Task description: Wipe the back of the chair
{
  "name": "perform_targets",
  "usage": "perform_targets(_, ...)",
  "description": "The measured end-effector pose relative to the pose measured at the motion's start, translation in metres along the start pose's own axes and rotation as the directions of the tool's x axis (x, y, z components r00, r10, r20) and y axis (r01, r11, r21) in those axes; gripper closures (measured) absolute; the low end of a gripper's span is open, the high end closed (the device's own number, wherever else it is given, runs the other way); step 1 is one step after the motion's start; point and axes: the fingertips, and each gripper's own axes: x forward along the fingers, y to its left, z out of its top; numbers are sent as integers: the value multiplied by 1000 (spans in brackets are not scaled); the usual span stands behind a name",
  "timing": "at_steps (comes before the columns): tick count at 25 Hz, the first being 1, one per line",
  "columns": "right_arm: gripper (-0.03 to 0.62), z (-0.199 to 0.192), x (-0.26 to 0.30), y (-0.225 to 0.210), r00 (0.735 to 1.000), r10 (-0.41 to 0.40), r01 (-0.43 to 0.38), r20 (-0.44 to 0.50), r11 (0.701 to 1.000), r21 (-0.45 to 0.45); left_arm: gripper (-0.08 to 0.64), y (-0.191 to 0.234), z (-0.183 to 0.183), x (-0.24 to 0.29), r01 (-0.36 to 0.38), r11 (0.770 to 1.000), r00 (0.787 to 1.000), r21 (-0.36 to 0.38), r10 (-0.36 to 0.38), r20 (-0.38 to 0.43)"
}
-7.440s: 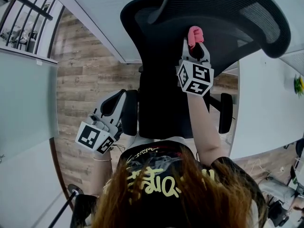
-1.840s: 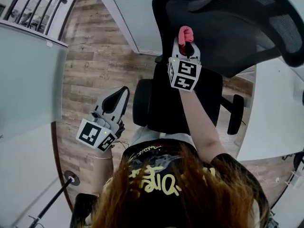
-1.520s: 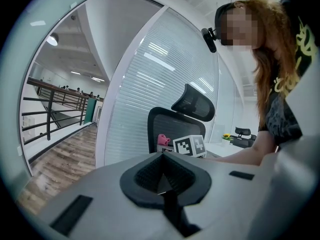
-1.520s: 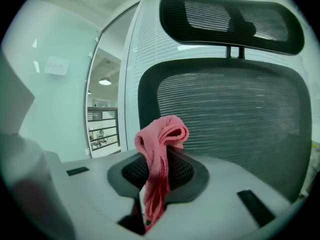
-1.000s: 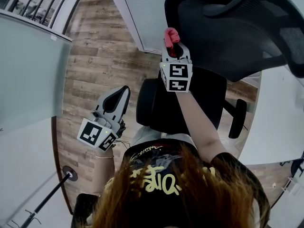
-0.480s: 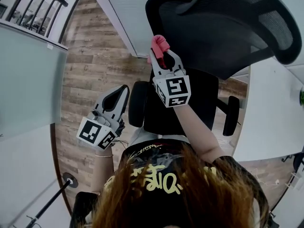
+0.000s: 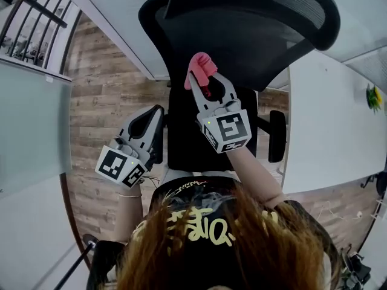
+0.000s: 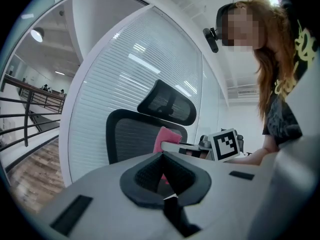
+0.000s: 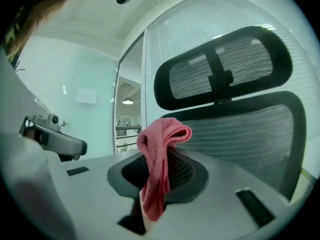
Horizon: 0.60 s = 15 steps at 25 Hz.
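A black mesh office chair faces away from me, its back [image 7: 242,47] under a curved headrest [image 7: 284,5]. My right gripper [image 7: 204,84] is shut on a pink cloth [image 7: 200,68], held up over the left half of the back. In the right gripper view the cloth [image 9: 157,154] stands out of the shut jaws, with the mesh back [image 9: 250,129] and headrest [image 9: 220,74] a little ahead, apart from it. My left gripper [image 7: 150,121] hangs shut and holds nothing, low at the chair's left side. From the left gripper view I see the back [image 8: 132,139] and the cloth [image 8: 168,136].
A white desk [image 7: 326,119] runs along the right of the chair, near its armrest [image 7: 277,135]. A white blind-covered partition [image 7: 121,17] stands just behind the chair. Wood floor [image 7: 97,101] lies to the left, and a dark railing [image 7: 30,11] is at the far upper left.
The right gripper swept left across the chair back with the cloth, and now sits lower over the back's left half. The left gripper has stayed where it was, shut.
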Motion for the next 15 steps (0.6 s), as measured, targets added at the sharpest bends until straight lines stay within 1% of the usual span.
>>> perform_targets(7,525,13,-66,-47,999,-52,52,-3,998,-30,567,-43,0,35,49,999,999,11,-49,12)
perform_targets(10,525,15,-89,-64,998,-69,69,6,997,-34,568,-58,-2,46,59,998,998,16,-59,14)
perform_targets(15,526,12,-114,-83,998,-64,64,1,997,-43,568,-78,-3,60,58,998,998,21,-59,15)
